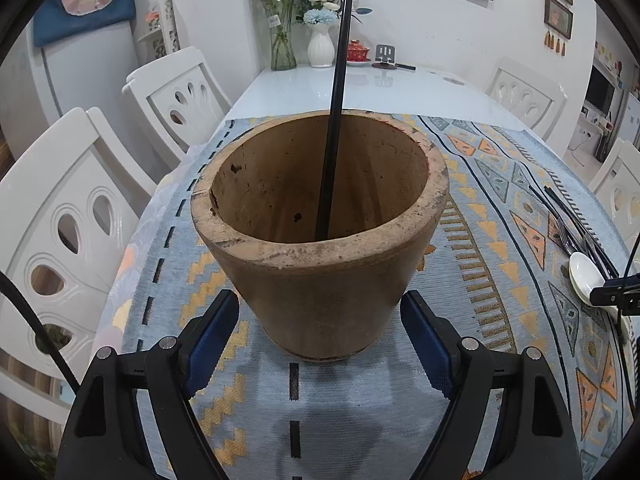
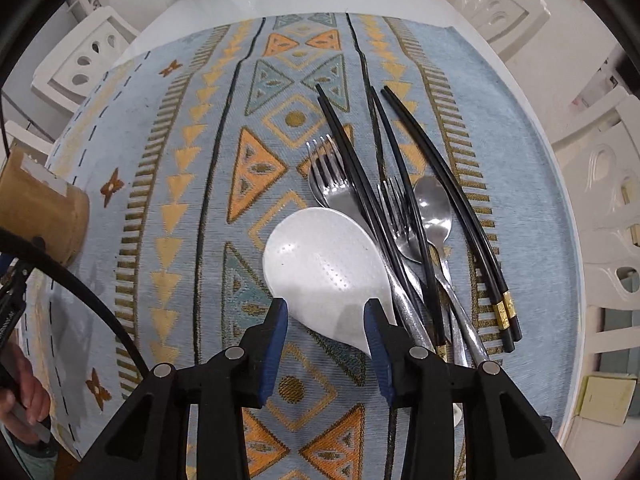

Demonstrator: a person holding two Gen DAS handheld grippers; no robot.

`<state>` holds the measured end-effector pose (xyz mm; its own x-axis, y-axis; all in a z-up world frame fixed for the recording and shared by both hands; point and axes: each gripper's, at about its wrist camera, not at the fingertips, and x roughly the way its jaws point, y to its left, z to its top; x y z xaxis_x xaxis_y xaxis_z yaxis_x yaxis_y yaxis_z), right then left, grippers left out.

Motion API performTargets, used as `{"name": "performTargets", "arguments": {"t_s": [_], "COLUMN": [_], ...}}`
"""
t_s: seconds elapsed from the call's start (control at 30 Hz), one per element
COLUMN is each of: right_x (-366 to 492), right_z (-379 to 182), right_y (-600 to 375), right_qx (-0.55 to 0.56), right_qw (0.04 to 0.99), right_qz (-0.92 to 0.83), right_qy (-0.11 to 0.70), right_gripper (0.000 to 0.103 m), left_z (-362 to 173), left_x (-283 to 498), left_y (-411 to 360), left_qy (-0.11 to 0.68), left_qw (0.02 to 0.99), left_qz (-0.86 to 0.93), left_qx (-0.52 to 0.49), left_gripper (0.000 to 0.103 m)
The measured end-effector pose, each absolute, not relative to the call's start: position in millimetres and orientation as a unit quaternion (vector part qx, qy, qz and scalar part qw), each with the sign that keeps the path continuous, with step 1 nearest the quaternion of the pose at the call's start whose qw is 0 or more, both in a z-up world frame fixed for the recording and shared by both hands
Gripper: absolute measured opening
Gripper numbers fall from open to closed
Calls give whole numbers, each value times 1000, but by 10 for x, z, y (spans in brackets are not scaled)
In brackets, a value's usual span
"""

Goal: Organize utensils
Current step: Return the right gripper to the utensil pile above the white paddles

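1. Flanking the tan, tapered wooden holder [image 1: 320,216] at frame centre, the left tongs [image 1: 320,330] sit at its base; whether their pads press it, I cannot tell.
2. One black chopstick [image 1: 334,112] stands inside.
3. Right tongs [image 2: 326,320] stand spread around the white plastic rice paddle [image 2: 324,268], lower centre, without pinching it.
4. Steel forks [image 2: 332,184], a steel spoon [image 2: 434,208] and black chopsticks [image 2: 448,200] lie just right, on the patterned blue tablecloth [image 2: 180,184].

The black chopstick [image 1: 335,120] runs off the top edge and its foot is hidden inside the wooden pot [image 1: 320,236], while the white rice paddle [image 2: 326,272] hides its handle behind the right gripper [image 2: 326,312].
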<state>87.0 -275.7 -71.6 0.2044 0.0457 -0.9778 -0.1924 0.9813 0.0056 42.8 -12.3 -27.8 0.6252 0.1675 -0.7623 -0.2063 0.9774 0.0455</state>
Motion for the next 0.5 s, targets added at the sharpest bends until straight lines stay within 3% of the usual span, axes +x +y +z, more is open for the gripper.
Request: {"name": "performTargets", "arguments": {"t_s": [0.5], "right_x": [772], "right_z": [-664], "right_y": [-2749], "right_qx": [21], "right_qw": [753], "right_qz": [149], "right_qy": [641], "right_gripper": [38], "left_z": [-281], "left_x": [420], "left_y": [-129], "left_qy": [419], "left_qw": [902], "left_qz": [102], "left_qx": [-24], "left_gripper": [82]}}
